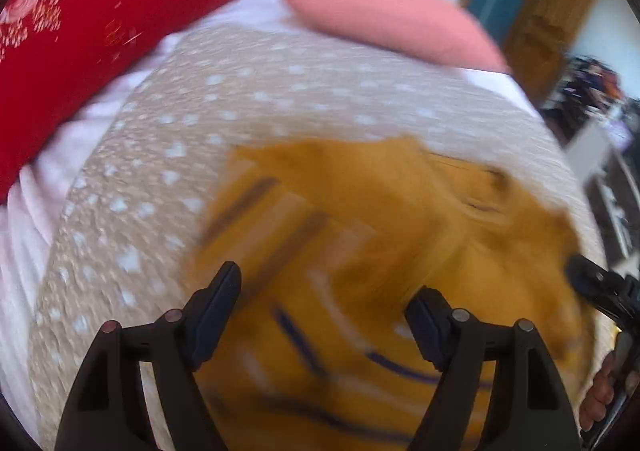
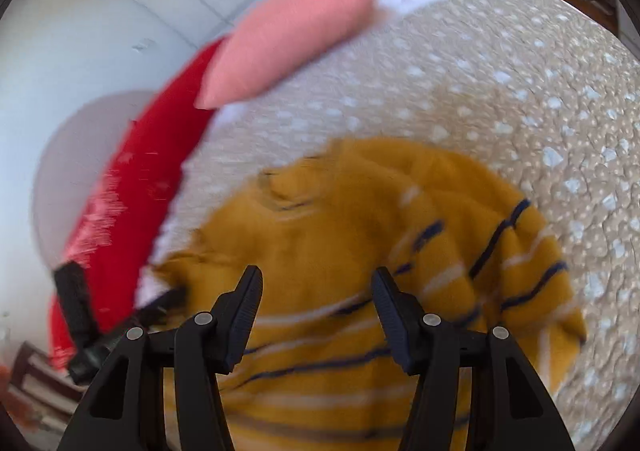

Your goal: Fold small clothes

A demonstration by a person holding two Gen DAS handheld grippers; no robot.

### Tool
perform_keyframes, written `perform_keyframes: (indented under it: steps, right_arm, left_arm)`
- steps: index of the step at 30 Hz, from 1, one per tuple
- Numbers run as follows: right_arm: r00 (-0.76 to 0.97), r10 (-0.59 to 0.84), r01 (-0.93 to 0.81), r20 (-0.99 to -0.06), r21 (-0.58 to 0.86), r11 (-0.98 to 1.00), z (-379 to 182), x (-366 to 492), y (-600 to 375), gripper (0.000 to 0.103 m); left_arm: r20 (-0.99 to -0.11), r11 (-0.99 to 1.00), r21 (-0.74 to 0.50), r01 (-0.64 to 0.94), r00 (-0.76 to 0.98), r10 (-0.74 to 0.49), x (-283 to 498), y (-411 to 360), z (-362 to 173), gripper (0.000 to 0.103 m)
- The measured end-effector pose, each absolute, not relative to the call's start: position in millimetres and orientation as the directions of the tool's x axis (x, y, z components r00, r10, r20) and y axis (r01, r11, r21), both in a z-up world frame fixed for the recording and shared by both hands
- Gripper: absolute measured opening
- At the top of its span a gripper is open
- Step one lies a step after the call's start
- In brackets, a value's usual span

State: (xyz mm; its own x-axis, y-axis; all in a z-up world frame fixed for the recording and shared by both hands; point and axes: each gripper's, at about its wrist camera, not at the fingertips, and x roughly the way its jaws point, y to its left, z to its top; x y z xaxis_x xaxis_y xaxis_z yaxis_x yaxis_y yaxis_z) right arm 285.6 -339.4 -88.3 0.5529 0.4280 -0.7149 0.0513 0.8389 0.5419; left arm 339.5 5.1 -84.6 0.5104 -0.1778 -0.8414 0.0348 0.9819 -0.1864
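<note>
A small mustard-yellow sweater [image 2: 352,235] with white and navy stripes lies rumpled on a beige dotted bedspread [image 2: 500,91]. It also shows blurred in the left wrist view [image 1: 380,231]. My left gripper [image 1: 328,291] is open and empty, just above the sweater's striped part. My right gripper [image 2: 316,283] is open and empty above the sweater's lower half. The right gripper shows at the right edge of the left wrist view [image 1: 600,287]. The left gripper shows at the lower left of the right wrist view [image 2: 80,315].
A red embroidered pillow [image 1: 100,23] and a pink pillow [image 1: 384,11] lie at the head of the bed. A wooden cabinet [image 1: 536,19] and cluttered furniture [image 1: 592,91] stand beyond the bed's far right. A white wall [image 2: 80,31] is at the left.
</note>
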Motion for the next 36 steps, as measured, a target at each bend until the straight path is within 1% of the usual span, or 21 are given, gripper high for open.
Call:
perform_keyframes:
  steps: [2,4,6,9,11,14,18,21,25,26,27,29,31,32,34,36]
  right_arm:
    - [0.562,0.382,0.083,-0.734,0.509,0.857,-100.8,303.2,-348.6,0.06]
    - [0.563,0.383,0.095,-0.733,0.517,0.851,-109.1,314.9,-356.4,0.06]
    - [0.575,0.373,0.093,-0.728,0.511,0.855,-110.9,322.2,-357.7,0.06]
    - [0.566,0.336,0.075,-0.753,0.452,0.889,-100.4,324.8,-348.6,0.06]
    - [0.589,0.322,0.06,-0.742,0.437,0.898,-82.7,317.5,-350.2,0.06]
    - [0.67,0.265,0.064,-0.693,0.409,0.91,-40.8,279.1,-371.9,0.06]
    - [0.673,0.278,0.024,-0.685,0.397,0.918,-20.1,228.0,-387.1,0.06]
    - [0.64,0.265,0.011,-0.722,0.352,0.936,-31.9,193.7,-382.1,0.061]
    - [0.568,0.249,0.02,-0.785,0.316,0.949,-74.9,169.4,-369.0,0.061]
    - [0.536,0.259,0.017,-0.804,0.316,0.949,-89.9,169.0,-365.5,0.053]
    - [0.519,0.267,0.005,-0.812,0.315,0.949,-98.5,168.2,-362.8,0.041]
    - [0.537,0.279,-0.005,-0.796,0.327,0.945,-100.5,163.5,-366.4,0.025]
    - [0.541,0.279,0.043,-0.793,0.357,0.933,-96.2,160.3,-382.2,0.018]
    - [0.543,0.246,0.076,-0.803,0.339,0.938,-95.1,159.2,-390.0,0.014]
    - [0.536,0.16,0.121,-0.829,0.263,0.957,-95.4,159.0,-397.2,0.015]
    - [0.518,0.141,0.135,-0.844,0.243,0.96,-93.5,158.3,-397.0,0.022]
  left_arm:
    - [-0.85,0.982,-0.189,-0.015,0.503,-0.156,355.1,20.7,-97.8,0.078]
    - [-0.847,0.986,-0.162,-0.037,0.519,-0.119,363.9,29.7,-103.0,0.084]
    - [-0.843,0.985,-0.169,-0.039,0.523,-0.124,368.7,35.2,-108.9,0.087]
    - [-0.841,0.984,-0.172,-0.043,0.526,-0.124,370.3,39.5,-106.9,0.088]
    - [-0.836,0.984,-0.169,-0.055,0.537,-0.113,362.8,41.4,-94.8,0.088]
    - [-0.803,0.985,-0.169,-0.033,0.584,-0.118,335.4,42.2,-64.2,0.088]
    - [-0.748,0.993,-0.115,0.019,0.656,-0.1,273.4,44.7,-21.9,0.088]
    - [-0.732,0.99,-0.137,0.033,0.67,-0.124,219.9,52.1,-7.8,0.088]
    - [-0.737,0.976,-0.217,-0.009,0.657,-0.158,154.6,66.7,-12.6,0.088]
    - [-0.741,0.974,-0.228,-0.021,0.652,-0.159,147.9,68.1,-16.0,0.088]
    - [-0.748,0.969,-0.243,-0.036,0.644,-0.163,137.1,70.1,-19.6,0.088]
    - [-0.755,0.961,-0.269,-0.065,0.634,-0.168,116.1,75.0,-23.5,0.088]
    - [-0.751,0.957,-0.275,-0.088,0.641,-0.157,94.1,80.5,-24.3,0.088]
    - [-0.75,0.958,-0.272,-0.095,0.645,-0.149,85.9,82.4,-24.6,0.088]
    - [-0.748,0.957,-0.267,-0.118,0.652,-0.128,69.6,88.8,-24.9,0.088]
    - [-0.751,0.954,-0.264,-0.144,0.651,-0.11,58.7,95.4,-25.2,0.088]
